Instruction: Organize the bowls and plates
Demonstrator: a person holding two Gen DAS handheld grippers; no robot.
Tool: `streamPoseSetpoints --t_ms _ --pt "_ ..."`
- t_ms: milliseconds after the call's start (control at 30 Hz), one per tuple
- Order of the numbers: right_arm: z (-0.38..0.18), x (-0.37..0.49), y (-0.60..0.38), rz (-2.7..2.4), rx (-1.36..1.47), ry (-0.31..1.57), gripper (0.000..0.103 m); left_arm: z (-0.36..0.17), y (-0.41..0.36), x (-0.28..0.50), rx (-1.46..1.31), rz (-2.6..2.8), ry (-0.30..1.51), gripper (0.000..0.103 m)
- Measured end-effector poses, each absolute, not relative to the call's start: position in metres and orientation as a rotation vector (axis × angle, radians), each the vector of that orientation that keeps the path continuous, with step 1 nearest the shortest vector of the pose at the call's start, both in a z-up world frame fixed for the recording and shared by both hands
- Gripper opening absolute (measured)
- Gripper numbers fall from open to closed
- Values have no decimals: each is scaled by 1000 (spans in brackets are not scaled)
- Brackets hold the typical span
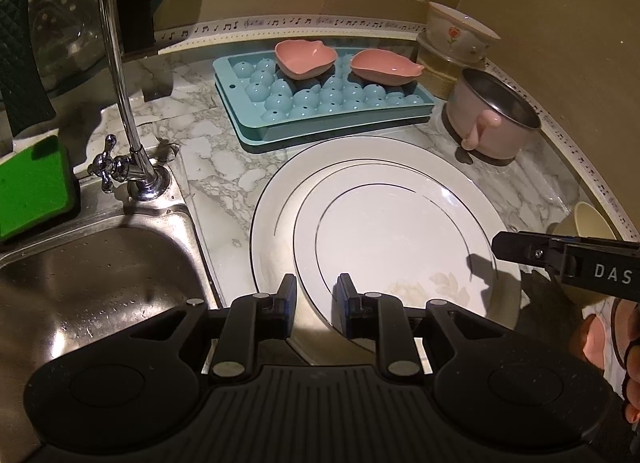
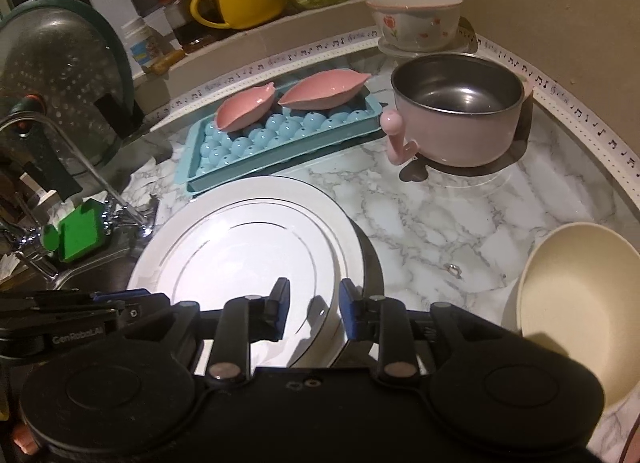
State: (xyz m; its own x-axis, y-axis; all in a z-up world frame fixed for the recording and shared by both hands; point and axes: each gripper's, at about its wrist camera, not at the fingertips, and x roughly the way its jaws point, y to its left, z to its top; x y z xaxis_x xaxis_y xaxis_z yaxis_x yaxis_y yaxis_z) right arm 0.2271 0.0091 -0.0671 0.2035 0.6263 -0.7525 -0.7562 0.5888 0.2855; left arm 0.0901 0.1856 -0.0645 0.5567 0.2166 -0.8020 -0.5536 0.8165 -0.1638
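Observation:
Two white plates lie stacked on the marble counter, the upper plate [image 1: 400,231] [image 2: 248,255] offset on the lower plate [image 1: 272,203] [image 2: 280,187]. My left gripper [image 1: 317,295] is at the stack's near-left edge. Its pads stand close together with the upper plate's rim between them. In the right wrist view the left gripper [image 2: 128,297] shows side-on by that edge. My right gripper [image 2: 313,299] hangs over the near-right rim, jaws apart and off the plate. From the left wrist camera the right gripper [image 1: 500,249] pokes in at the right.
Two pink dishes [image 1: 306,59] [image 1: 386,67] rest on a blue ice tray [image 1: 344,119]. A pink steel bowl [image 2: 460,119], a floral bowl [image 2: 416,19] and a cream bowl [image 2: 572,303] stand to the right. The sink [image 1: 100,283], faucet [image 1: 116,63] and green sponge [image 1: 32,183] are on the left.

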Motion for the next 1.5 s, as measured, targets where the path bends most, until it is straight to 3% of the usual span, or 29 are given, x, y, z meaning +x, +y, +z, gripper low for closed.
streamPoseSetpoints --t_ms 133,267,367,500,767,900,1100,1500 --pt "-53 213 0 973 -153 920 38 -54 174 82 -387 453 844 21" --pt "-37 200 -14 963 -137 869 57 -39 159 74 -346 419 810 21" --pt "-27 190 -24 952 -122 841 64 -31 150 68 -331 393 783 31" --pt "-14 176 -39 934 -106 806 73 -19 138 59 -309 369 742 55" --pt "12 147 -78 864 -54 729 86 2 112 44 -262 292 679 57" --pt "25 128 -101 824 -46 673 98 12 97 36 -229 243 634 70" --pt "41 104 -132 736 -35 610 102 29 72 29 -186 156 571 79" --pt "46 84 -179 515 -73 568 103 40 25 42 -134 18 549 80"
